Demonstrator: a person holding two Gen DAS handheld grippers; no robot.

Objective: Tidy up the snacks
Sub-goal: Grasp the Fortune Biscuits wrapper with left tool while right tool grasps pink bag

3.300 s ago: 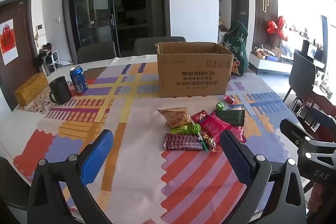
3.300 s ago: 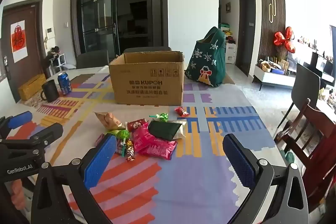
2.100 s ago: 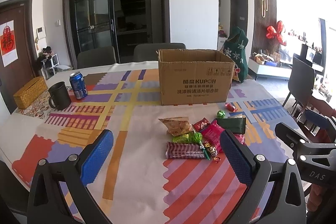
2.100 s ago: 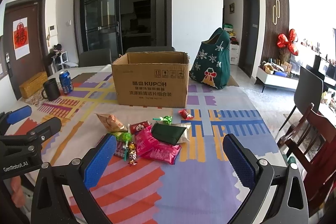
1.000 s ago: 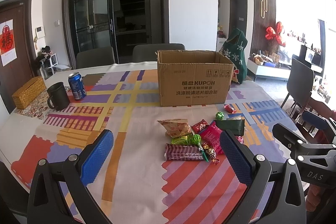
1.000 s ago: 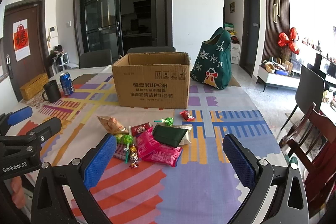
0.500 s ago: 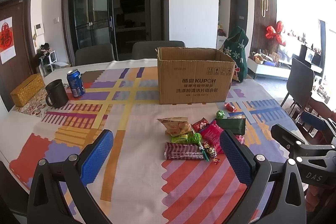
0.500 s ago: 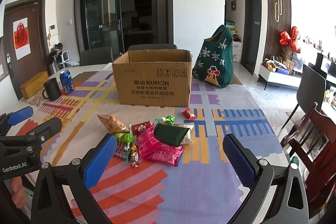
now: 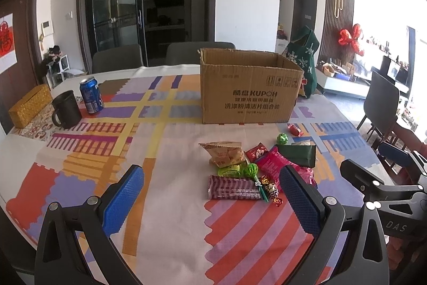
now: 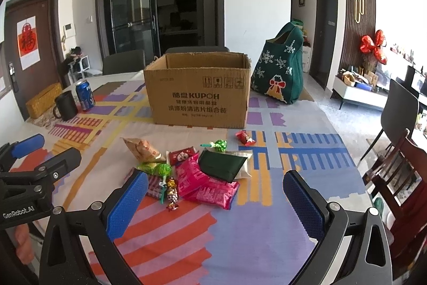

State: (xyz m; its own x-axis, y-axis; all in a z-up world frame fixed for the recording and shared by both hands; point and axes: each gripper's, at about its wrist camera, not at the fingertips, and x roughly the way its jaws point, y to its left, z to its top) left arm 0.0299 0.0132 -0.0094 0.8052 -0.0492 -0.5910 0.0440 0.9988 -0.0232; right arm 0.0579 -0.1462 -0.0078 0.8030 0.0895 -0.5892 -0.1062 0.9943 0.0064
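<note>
An open cardboard box (image 9: 249,90) stands at the back of the table; it also shows in the right wrist view (image 10: 198,92). A pile of snacks lies in front of it: a tan packet (image 9: 224,152), a striped purple bar (image 9: 233,187), a dark green packet (image 10: 221,164), pink packets (image 10: 210,190), a red candy (image 10: 245,138) and a green lollipop (image 9: 250,170). My left gripper (image 9: 210,202) is open and empty, above the table short of the pile. My right gripper (image 10: 214,205) is open and empty, just short of the pink packets.
A black mug (image 9: 65,110), a blue can (image 9: 91,95) and a yellow woven box (image 9: 29,106) stand at the table's far left. A green gift bag (image 10: 281,68) sits right of the box. Chairs (image 10: 397,108) stand to the right of the table.
Both grippers have drifted only slightly, a little closer to the snack pile. They stay open and nothing on the table has moved.
</note>
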